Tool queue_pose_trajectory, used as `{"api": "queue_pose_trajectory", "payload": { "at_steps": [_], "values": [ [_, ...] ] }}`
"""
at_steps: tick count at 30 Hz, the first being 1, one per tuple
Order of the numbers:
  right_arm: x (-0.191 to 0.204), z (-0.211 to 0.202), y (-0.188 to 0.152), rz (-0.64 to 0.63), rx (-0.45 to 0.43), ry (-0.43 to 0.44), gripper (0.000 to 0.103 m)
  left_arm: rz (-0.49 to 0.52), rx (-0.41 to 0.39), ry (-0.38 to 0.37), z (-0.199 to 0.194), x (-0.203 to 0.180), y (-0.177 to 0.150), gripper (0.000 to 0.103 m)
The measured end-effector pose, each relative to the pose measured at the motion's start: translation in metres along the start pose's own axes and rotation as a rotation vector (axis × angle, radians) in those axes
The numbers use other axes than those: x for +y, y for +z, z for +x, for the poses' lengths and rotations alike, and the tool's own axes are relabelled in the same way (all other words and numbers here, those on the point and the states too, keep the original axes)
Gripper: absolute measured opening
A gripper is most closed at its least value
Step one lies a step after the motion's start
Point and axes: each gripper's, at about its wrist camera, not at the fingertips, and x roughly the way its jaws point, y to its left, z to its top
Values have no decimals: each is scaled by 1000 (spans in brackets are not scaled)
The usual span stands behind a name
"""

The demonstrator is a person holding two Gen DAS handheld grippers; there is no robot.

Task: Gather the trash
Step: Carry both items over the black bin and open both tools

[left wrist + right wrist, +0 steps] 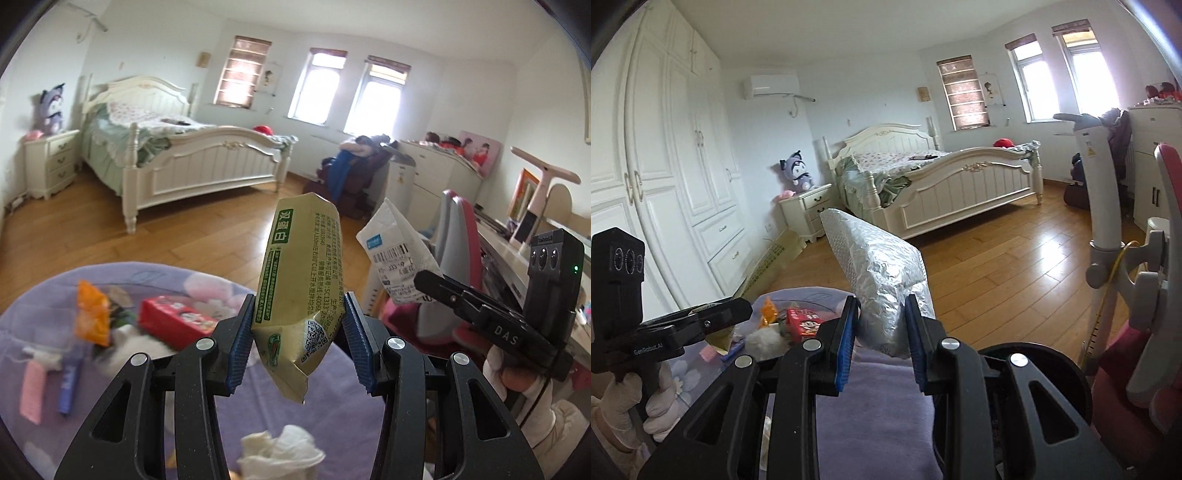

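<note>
Bedroom light falls across a wooden floor (pixel 221 236), a cream bed (pixel 192 155) and, close below both cameras, a bench (pixel 48 288) draped in a lilac flowered cloth. On that cloth lie the leftovers: an orange wrapper (pixel 92 317), a red carton (pixel 173 321), a pink eraser-like piece (pixel 31 391), a blue pen (pixel 68 384) and a crumpled tissue (pixel 284 454) at the near edge.

The left gripper (pixel 299 328) has its fingers (pixel 242 343) closed on a green-and-yellow sachet (pixel 303 280), pinched low so most of the packet stands up above the pads. The right gripper (pixel 882 332) has its fingers (pixel 846 343) clamped on a silvery padded mailer (pixel 882 280), also held by its lower end; the left view shows its white labelled face (pixel 399 254).

Both pieces appear lifted clear of the bench, so the step in hand is probably carrying them to a bin. A dark round rim (pixel 1034 365) sits just under the right gripper and may be that bin, though I cannot tell for sure. To do this well, keep both grips firm during travel, since each packet is light and held by one end and could swing or slip. Bring each one over the opening before releasing, one hand at a time, and open the fingers fully so crinkled film does not cling to the ribbed pads.
</note>
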Motion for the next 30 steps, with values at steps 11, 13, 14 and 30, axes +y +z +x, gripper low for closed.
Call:
{"api": "queue_pose_trajectory", "payload": {
  "at_steps": [11, 13, 14, 30],
  "values": [
    [-53, 6, -35, 51, 48, -172, 26, 101, 94, -72, 69, -47, -18, 47],
    [-62, 3, -42, 68, 58, -186, 26, 113, 114, -79, 79, -53, -22, 47],
    [-70, 2, -46, 79, 63, -190, 26, 120, 127, -81, 86, -57, -24, 47],
    [-120, 7, -85, 193, 122, -263, 26, 159, 234, -126, 139, -87, -48, 47]
  ]
}}
